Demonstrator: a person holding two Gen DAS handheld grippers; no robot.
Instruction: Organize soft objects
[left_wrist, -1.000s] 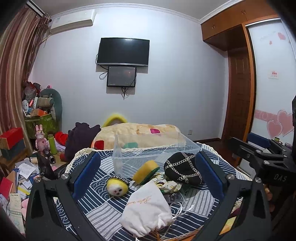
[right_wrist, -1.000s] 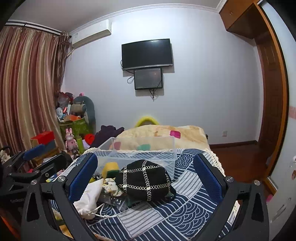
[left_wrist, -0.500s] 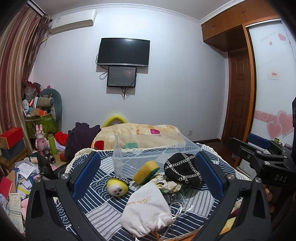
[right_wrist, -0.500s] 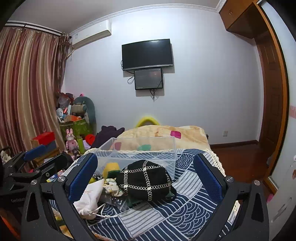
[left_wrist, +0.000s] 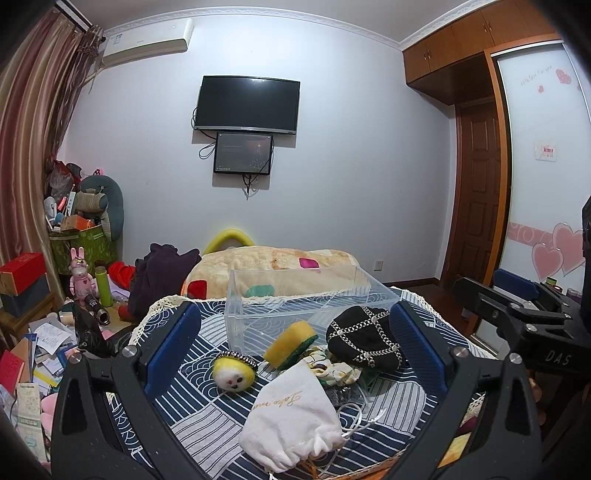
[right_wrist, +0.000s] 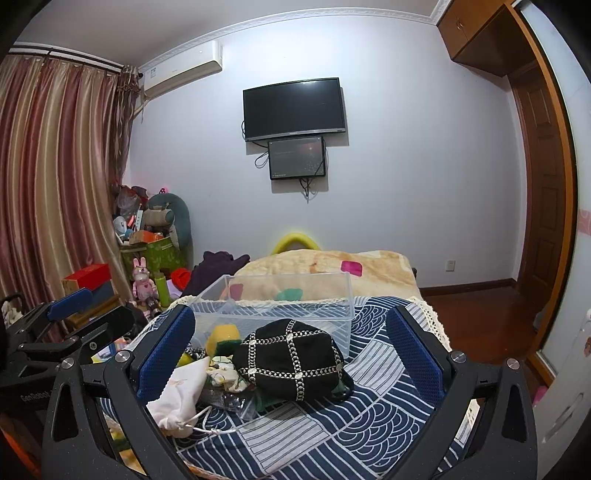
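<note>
**Both hand-held grippers open over the bed**

While the left hand-held gripper (left_wrist: 293, 345) and the right hand-held gripper (right_wrist: 291, 345) hang wide open and hold nothing, the soft things lie on the patterned bed cover (left_wrist: 399, 402). A white pouch (left_wrist: 295, 417), yellow plush ball (left_wrist: 233, 373), sponge (left_wrist: 290, 344) and black hat (right_wrist: 291, 358) cluster beside the clear bin (left_wrist: 303, 306), toward the bed's near edge.

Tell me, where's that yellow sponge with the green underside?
The sponge leans against the front wall of the clear plastic bin, between the yellow plush ball and the black studded cap in the left wrist view.
</note>
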